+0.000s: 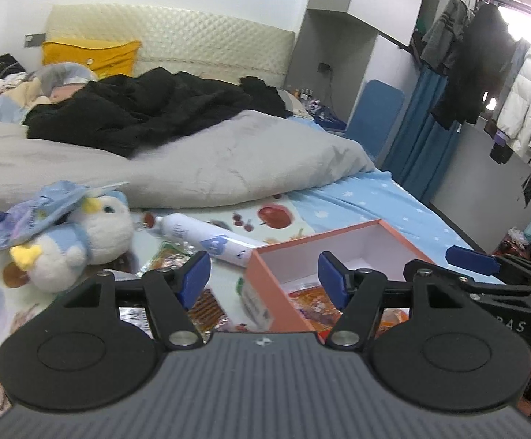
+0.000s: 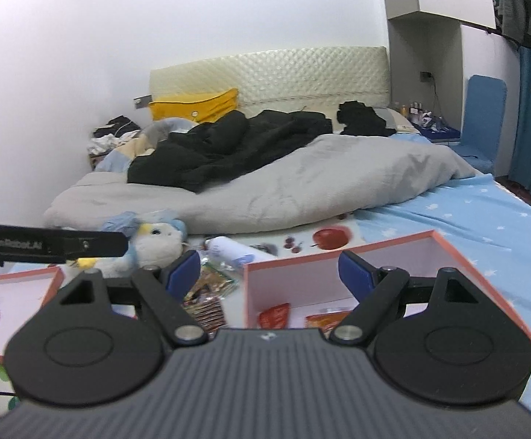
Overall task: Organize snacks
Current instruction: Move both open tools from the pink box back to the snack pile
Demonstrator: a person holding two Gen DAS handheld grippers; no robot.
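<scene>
Crinkly foil snack packets [image 2: 206,292] are lying loose just ahead of the right gripper [image 2: 269,274], left of the pink box [image 2: 485,274], likely light and slippery, best pinched at an edge, while both it and the left gripper [image 1: 263,280] are hovering with fingers apart and empty.

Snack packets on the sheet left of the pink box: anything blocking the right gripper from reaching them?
Nothing visible does. The right gripper is open and empty, and the loose snack packets lie exposed just ahead, left of the pink box. The white bottle and plush penguin sit behind them.
</scene>
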